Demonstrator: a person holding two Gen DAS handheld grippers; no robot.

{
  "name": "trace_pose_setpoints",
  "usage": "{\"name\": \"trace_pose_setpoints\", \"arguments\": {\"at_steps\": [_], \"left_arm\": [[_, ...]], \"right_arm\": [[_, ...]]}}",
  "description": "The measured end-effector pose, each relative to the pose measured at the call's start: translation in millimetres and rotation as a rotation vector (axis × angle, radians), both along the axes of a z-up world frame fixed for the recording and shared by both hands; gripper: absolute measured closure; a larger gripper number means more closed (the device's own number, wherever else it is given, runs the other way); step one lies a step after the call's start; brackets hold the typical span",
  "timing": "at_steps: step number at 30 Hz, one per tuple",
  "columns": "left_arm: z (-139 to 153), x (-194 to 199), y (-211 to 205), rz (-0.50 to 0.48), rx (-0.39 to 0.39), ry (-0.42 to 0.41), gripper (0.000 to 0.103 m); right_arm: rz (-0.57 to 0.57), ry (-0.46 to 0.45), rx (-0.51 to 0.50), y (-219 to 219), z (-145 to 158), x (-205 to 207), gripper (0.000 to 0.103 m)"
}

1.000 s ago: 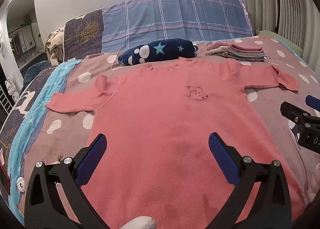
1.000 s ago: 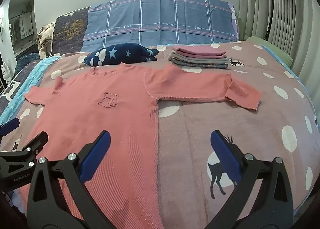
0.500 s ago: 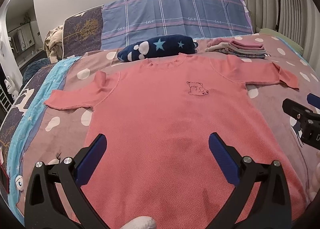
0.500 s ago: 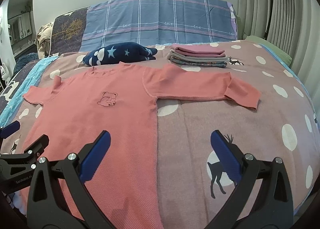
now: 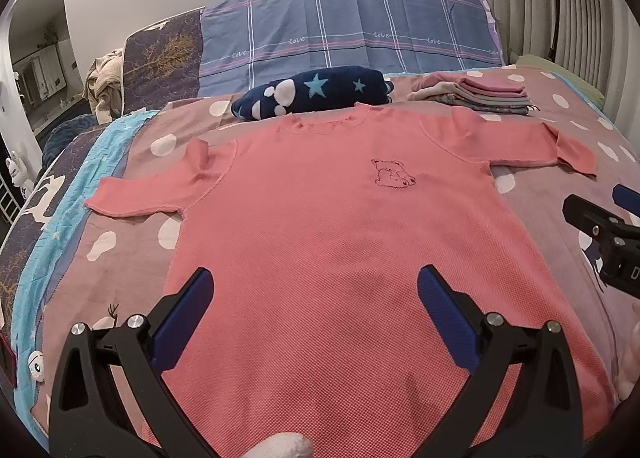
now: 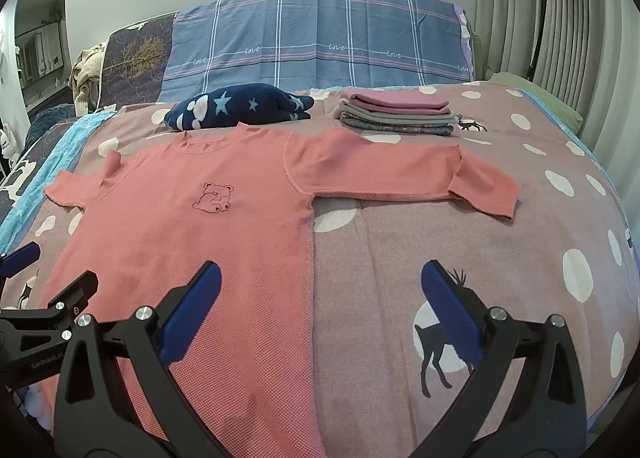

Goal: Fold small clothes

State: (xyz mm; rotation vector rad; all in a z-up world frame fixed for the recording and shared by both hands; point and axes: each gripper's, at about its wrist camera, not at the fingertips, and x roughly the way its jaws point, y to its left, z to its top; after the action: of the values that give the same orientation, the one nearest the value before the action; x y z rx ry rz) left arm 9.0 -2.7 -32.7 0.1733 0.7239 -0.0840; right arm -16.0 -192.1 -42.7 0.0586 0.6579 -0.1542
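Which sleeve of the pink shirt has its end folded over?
The right sleeve, near the folded clothes stack; its cuff flops over, while the left sleeve lies flat.

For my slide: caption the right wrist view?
Open right hand-held gripper above a flat pink shirt on the bed.

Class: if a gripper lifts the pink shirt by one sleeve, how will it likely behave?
The pink shirt lies flat with a folded-over right cuff, so it is probably floppy and would drape. Its thin knit suggests it is light. The textured weave should grip rather than slip.
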Motion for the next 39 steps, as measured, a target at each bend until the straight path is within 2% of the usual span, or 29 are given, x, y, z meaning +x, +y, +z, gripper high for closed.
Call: {"name": "trace_pose_setpoints", "arguments": {"at_steps": [39], "left_arm": [[4.4, -3.5, 4.1, -0.009, 0.001, 0.003, 0.001]], "right_arm": [[0.006, 0.006, -0.02, 4.9, -0.5, -0.5, 0.002]]}}
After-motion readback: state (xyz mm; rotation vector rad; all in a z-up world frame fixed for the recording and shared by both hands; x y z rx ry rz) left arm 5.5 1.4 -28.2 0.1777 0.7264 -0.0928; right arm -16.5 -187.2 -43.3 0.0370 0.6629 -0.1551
